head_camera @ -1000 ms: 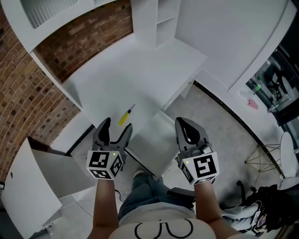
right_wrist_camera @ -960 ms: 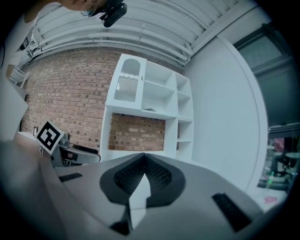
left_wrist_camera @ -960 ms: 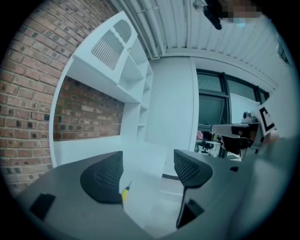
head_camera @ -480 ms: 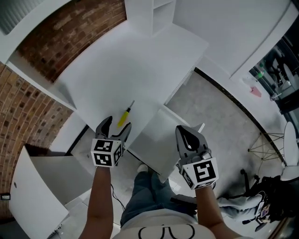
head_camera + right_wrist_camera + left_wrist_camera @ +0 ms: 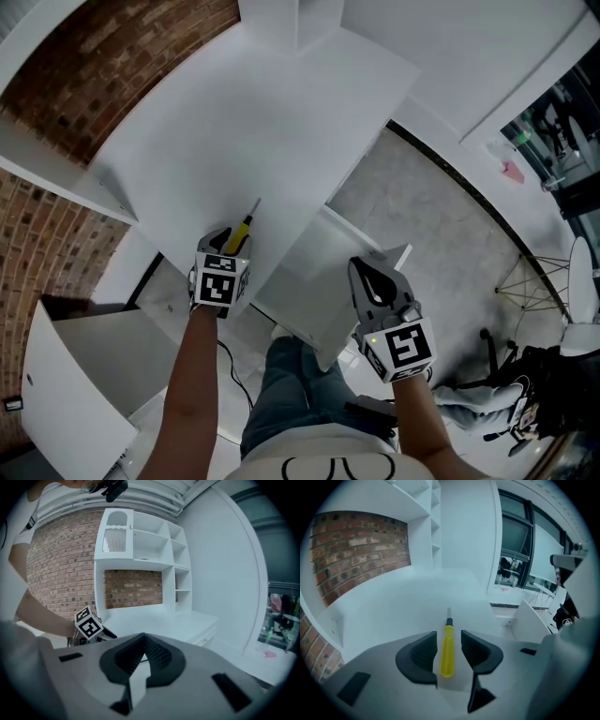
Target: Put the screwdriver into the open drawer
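Note:
A screwdriver (image 5: 246, 225) with a yellow handle lies on the white desk (image 5: 253, 122) near its front edge. My left gripper (image 5: 230, 239) is lowered over it. In the left gripper view the handle (image 5: 447, 648) lies between the two black pads (image 5: 423, 652). A narrow gap shows on each side while the jaws are closing. The open drawer (image 5: 309, 291) sticks out of the desk front, to the right of that gripper. My right gripper (image 5: 370, 272) hangs above the drawer's near end, shut with nothing in it (image 5: 144, 639). Its camera also catches the left gripper's marker cube (image 5: 89, 627).
A brick wall (image 5: 103, 66) and a white shelf unit (image 5: 281, 23) stand behind the desk. A white cabinet door (image 5: 66, 412) hangs open at lower left. My legs (image 5: 291, 384) are under the drawer. Grey floor (image 5: 441, 225) and a chair base (image 5: 548, 281) lie to the right.
My left gripper went forward and down onto the screwdriver, and its jaws narrowed around the handle. The right gripper sank a little over the drawer.

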A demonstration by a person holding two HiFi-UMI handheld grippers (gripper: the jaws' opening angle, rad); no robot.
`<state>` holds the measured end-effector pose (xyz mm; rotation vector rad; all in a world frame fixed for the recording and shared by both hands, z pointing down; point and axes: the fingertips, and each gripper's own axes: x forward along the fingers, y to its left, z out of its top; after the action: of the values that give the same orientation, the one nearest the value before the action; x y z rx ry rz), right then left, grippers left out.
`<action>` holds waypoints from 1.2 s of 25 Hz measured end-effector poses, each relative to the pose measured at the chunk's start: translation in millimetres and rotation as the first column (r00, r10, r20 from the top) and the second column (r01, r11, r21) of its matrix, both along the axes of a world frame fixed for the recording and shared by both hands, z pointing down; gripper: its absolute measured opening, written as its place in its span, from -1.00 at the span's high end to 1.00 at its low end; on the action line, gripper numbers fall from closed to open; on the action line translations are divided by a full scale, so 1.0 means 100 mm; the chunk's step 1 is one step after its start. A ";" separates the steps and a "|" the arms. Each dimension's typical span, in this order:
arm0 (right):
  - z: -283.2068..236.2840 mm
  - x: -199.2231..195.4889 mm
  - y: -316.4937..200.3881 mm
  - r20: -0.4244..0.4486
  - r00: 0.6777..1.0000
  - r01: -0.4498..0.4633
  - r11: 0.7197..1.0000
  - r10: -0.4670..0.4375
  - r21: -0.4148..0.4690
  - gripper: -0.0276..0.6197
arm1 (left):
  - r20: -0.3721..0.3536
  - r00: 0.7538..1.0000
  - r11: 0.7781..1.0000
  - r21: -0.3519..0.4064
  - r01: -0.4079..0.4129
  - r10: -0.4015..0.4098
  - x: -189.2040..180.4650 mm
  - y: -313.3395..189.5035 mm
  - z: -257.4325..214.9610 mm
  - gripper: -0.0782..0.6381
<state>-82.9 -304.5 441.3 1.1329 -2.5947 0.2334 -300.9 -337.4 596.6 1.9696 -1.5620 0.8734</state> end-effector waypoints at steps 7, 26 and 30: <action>-0.04 -0.05 -0.07 -0.010 1.000 0.005 1.000 -0.005 0.007 0.88 | 0.051 0.999 0.996 -0.084 0.003 0.001 -0.05 0.00 0.19 0.53; -0.84 -0.05 0.03 -0.026 1.000 0.006 0.983 -0.002 0.182 0.88 | -0.004 1.000 0.974 0.225 0.019 -0.019 -0.04 0.05 -1.32 0.54; -0.98 0.09 0.09 -0.021 0.999 -0.032 0.978 0.037 0.207 0.88 | -0.039 0.999 0.956 0.292 0.026 -0.015 0.03 0.12 -1.63 0.54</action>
<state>-73.9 -295.7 343.1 1.2419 -2.6265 -0.0439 -297.8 -325.7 433.1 2.1522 -1.7709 0.6209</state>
